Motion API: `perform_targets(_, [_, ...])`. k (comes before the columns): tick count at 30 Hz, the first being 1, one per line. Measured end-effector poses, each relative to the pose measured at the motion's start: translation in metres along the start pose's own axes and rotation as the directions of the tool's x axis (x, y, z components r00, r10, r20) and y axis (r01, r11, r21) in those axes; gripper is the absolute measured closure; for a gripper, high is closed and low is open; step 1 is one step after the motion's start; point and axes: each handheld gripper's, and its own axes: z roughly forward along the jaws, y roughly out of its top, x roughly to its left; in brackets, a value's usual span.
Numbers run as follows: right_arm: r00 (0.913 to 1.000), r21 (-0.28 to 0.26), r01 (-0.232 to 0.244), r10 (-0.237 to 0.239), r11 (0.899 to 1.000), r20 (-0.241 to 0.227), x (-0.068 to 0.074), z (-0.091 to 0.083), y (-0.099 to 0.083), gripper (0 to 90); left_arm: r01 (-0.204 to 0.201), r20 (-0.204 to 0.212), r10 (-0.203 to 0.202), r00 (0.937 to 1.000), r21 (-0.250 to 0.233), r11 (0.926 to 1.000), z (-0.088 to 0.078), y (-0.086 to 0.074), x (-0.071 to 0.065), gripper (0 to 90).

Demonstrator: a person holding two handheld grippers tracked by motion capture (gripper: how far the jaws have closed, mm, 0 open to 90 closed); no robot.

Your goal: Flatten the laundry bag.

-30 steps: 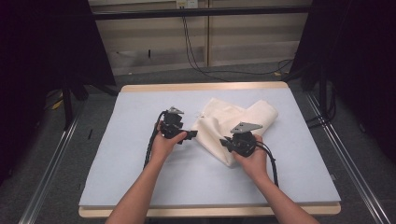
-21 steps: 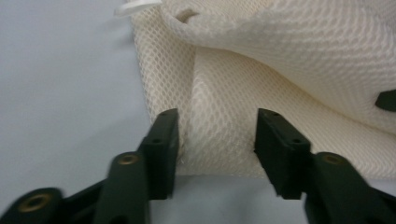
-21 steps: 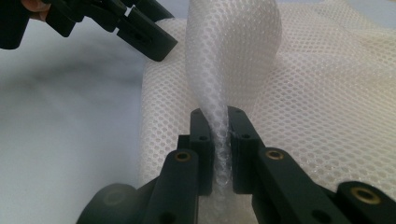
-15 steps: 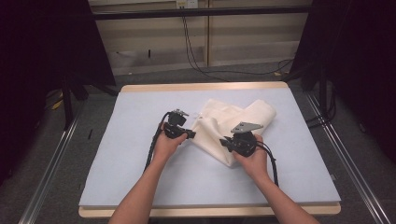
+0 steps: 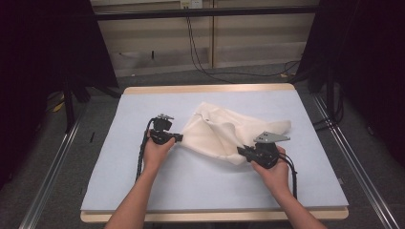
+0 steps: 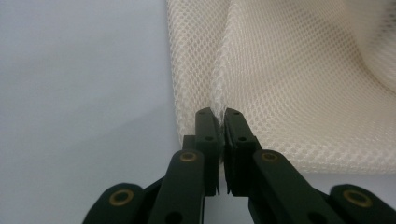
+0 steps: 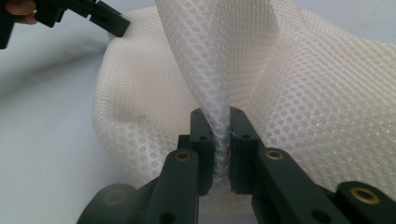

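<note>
Blue mat (image 5: 143,191) carries the mesh cloth (image 5: 224,133) between both tools. Left gripper (image 6: 218,112), jaws just closed, clamps one edge; right gripper (image 7: 219,112) clamps a fold, likely for spreading the cloth.

Your forearms are bare, no sleeves. Each gripper (image 5: 177,138) is black with brass-ringed pivots; the right gripper (image 5: 241,151) carries a grey three-cornered plate, and black cables trail back.

A wooden-edged table (image 5: 210,88) carries a pale blue mat (image 5: 143,191) over nearly its whole top; a cream mesh cloth (image 5: 217,136) lies bunched on the mat.
</note>
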Motion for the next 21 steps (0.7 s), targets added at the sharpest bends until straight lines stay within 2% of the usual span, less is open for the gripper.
perform_targets(2, [1.0000, 0.000, -0.002, 0.002, 1.000, -0.004, 0.002, -0.001, -0.002, 82.6, 0.009, 0.007, -0.009, 0.9999, 0.003, 1.0000, -0.001, -0.001, 0.001, 86.1])
perform_targets(4, [0.9999, -0.004, -0.003, 0.002, 1.000, -0.015, 0.004, -0.004, -0.006, 82.5, -0.002, -0.003, 0.002, 1.0000, 0.003, 1.0000, -0.002, -0.002, 0.003, 86.1])
perform_targets(5, [0.9998, -0.004, -0.006, 0.006, 1.000, -0.021, 0.004, -0.005, -0.008, 82.4, 0.020, 0.001, -0.020, 0.9998, -0.011, 0.9997, -0.001, -0.002, 0.002, 86.1])
perform_targets(7, [0.9991, -0.010, -0.023, 0.023, 1.000, -0.036, 0.003, -0.007, -0.011, 81.7, 0.004, -0.007, -0.004, 1.0000, -0.004, 1.0000, -0.003, -0.003, 0.005, 86.1])
perform_targets(9, [0.9985, -0.013, -0.031, 0.030, 0.999, -0.045, 0.002, -0.009, -0.012, 81.4, 0.022, -0.013, -0.022, 0.9997, -0.017, 0.9996, -0.003, -0.003, 0.007, 86.1])
perform_targets(11, [0.9973, -0.013, -0.034, 0.034, 0.999, -0.066, 0.003, -0.010, -0.016, 80.2, 0.021, -0.022, -0.021, 0.9995, -0.018, 0.9996, -0.005, -0.003, 0.014, 86.1])
perform_targets(14, [0.9968, -0.011, -0.032, 0.032, 0.999, -0.073, 0.005, -0.013, -0.017, 79.2, 0.022, -0.025, -0.023, 0.9994, -0.012, 0.9997, -0.006, -0.004, 0.017, 86.1])
perform_targets(15, [0.9957, -0.017, -0.034, 0.033, 0.999, -0.087, 0.005, -0.014, -0.018, 77.4, 0.037, -0.023, -0.038, 0.9990, -0.025, 0.9990, -0.005, -0.004, 0.018, 86.0])
perform_targets(17, [0.9941, -0.014, -0.038, 0.037, 0.999, -0.102, 0.004, -0.018, -0.021, 71.2, 0.025, -0.036, -0.025, 0.9990, -0.018, 0.9995, -0.007, -0.004, 0.021, 85.9])
perform_targets(18, [0.9932, -0.007, -0.037, 0.036, 0.999, -0.110, 0.003, -0.020, -0.023, 68.6, 0.040, -0.031, -0.041, 0.9987, -0.025, 0.9989, -0.007, -0.004, 0.022, 85.9])
perform_targets(19, [0.9922, -0.003, -0.034, 0.034, 0.999, -0.120, 0.001, -0.023, -0.025, 65.7, 0.031, -0.036, -0.032, 0.9989, -0.019, 0.9993, -0.008, -0.004, 0.025, 85.9])
perform_targets(20, [0.9902, 0.003, -0.041, 0.041, 0.999, -0.133, -0.004, -0.030, -0.030, 58.5, 0.041, -0.032, -0.041, 0.9986, -0.018, 0.9990, -0.009, -0.004, 0.026, 85.7])
perform_targets(21, [0.9902, 0.003, -0.041, 0.041, 0.999, -0.133, -0.004, -0.030, -0.030, 58.5, 0.030, -0.038, -0.030, 0.9988, -0.015, 0.9994, -0.009, -0.004, 0.028, 85.7])
